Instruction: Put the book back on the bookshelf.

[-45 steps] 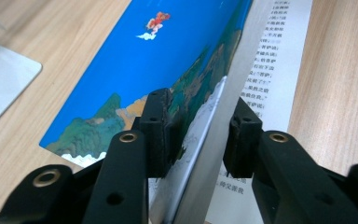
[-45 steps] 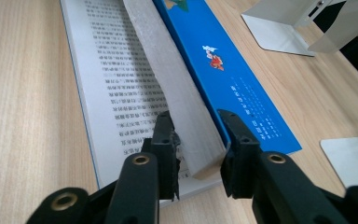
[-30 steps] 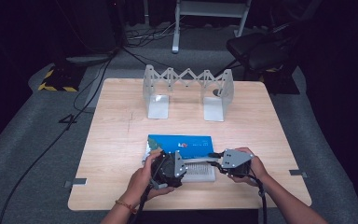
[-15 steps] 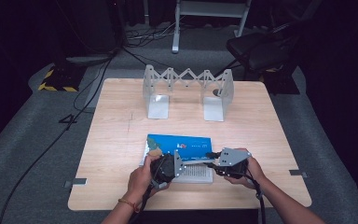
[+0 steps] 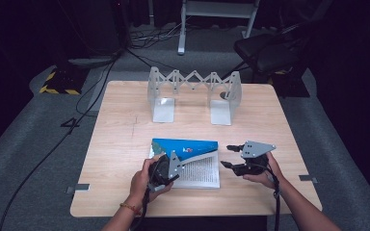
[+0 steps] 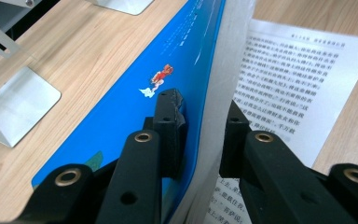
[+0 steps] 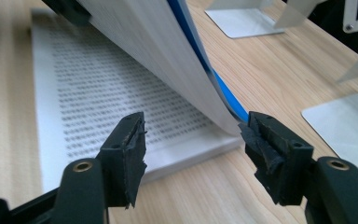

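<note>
From the high view, a book (image 5: 188, 161) lies on the near part of the wooden desk (image 5: 120, 144), between the two claws. The left claw (image 5: 169, 168) is at the book's left edge, and the right claw (image 5: 227, 156) waits just beside its right edge with jaws apart. Far beyond both claws stands an expanding metal book rack (image 5: 192, 91).

In the left gripper view, the left claw (image 6: 200, 126) is clenched on the blue cover (image 6: 135, 112) together with a bundle of pages, lifted at a slant over the printed page (image 6: 298, 79).

In the right gripper view, the right claw (image 7: 191, 140) is released and grasps nothing; the raised pages (image 7: 154, 51) hang just ahead of it, above the flat printed page.

I judge that the book is being opened. The next move probably asks the right claw to reach under the raised bundle, gently, so the paper does not bend.
</note>
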Demonstrator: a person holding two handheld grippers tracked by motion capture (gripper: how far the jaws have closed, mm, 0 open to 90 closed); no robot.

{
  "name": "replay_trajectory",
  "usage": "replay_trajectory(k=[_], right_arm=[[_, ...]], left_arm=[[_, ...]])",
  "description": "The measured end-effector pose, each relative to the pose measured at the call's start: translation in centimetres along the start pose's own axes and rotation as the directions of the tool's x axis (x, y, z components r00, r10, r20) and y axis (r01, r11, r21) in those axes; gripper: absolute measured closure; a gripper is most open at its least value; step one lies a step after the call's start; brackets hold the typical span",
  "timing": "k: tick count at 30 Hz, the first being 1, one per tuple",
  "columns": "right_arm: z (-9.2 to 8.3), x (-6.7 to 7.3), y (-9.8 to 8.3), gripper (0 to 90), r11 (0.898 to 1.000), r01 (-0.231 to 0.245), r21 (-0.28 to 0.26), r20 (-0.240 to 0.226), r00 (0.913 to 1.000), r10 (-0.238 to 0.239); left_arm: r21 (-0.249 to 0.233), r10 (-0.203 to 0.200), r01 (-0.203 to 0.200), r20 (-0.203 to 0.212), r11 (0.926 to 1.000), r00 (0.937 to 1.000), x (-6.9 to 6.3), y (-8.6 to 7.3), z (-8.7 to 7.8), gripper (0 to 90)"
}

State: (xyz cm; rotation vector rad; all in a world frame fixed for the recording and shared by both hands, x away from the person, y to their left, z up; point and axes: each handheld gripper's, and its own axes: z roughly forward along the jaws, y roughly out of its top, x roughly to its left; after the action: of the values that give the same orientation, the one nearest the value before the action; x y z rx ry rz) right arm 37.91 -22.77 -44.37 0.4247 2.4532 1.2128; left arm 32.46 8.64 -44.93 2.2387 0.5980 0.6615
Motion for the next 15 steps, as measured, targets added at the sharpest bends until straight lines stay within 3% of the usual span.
replay_trajectory(k=[5,13,15], right_arm=[[0.4,-0.6,-0.6,38.7,0.999,-0.015,0.037,0.024,0.9996,0.014],[1.1,-1.0,-1.1,37.9,0.997,-0.034,0.067,0.003,0.9994,0.034],[1.4,-1.0,-1.2,36.9,0.997,-0.048,0.063,-0.012,0.9988,0.048]], left_arm=[[-0.013,-0.008,0.008,0.008,0.9999,0.9999,0.1,-0.1,-0.1,75.8],[-0.065,-0.046,0.048,0.025,0.9967,0.9986,0.8,-0.6,-0.9,76.0],[-0.074,-0.041,0.042,0.020,0.9964,0.9990,0.9,-0.6,-1.1,76.2]])
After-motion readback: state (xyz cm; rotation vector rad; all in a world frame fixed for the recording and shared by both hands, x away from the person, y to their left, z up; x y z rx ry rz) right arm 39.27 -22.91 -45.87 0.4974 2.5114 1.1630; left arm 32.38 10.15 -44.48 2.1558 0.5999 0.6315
